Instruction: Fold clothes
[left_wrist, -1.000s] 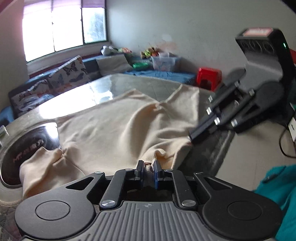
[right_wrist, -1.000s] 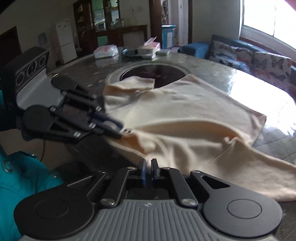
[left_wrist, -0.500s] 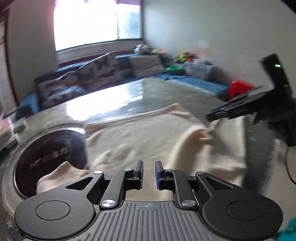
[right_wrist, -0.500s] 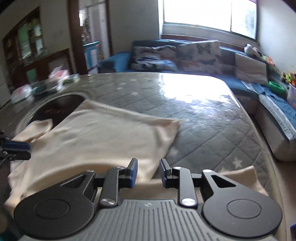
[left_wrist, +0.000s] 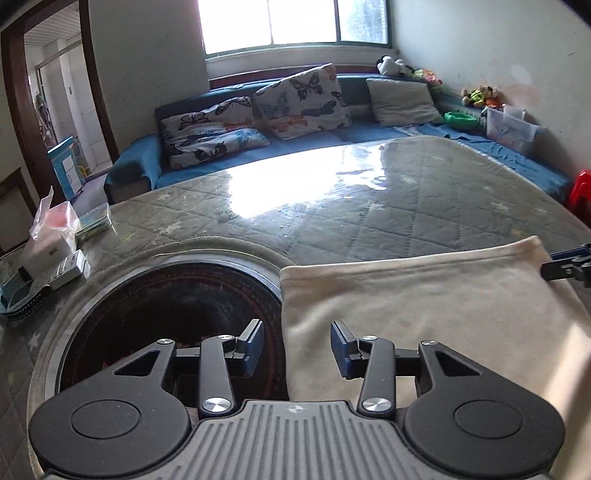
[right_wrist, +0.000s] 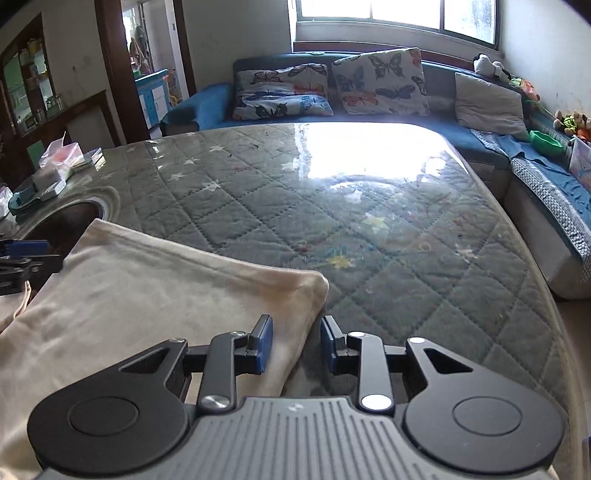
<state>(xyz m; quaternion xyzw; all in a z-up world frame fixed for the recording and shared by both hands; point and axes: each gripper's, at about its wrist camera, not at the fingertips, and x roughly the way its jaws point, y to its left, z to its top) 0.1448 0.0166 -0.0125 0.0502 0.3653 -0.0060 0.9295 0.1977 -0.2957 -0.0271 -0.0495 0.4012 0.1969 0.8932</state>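
Quilted worktop (right_wrist: 369, 229), cream garment (left_wrist: 424, 295) flat beside dark round inset (left_wrist: 166, 314), apparently one fold made. Left claw (left_wrist: 297, 345) and right claw (right_wrist: 295, 341) both spread, empty. Probably further folds left.

Bare quilted tabletop (right_wrist: 369, 221) beyond garment (right_wrist: 147, 295)

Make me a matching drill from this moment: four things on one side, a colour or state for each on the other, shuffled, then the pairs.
Things:
1. left tongs
2. folded garment
3. sofa
4. round recess in the table

States:
A. blue
B. cream, lying flat
C. open, holding nothing
D. dark, partly covered by cloth

Pairs: 1-C, 2-B, 3-A, 4-D
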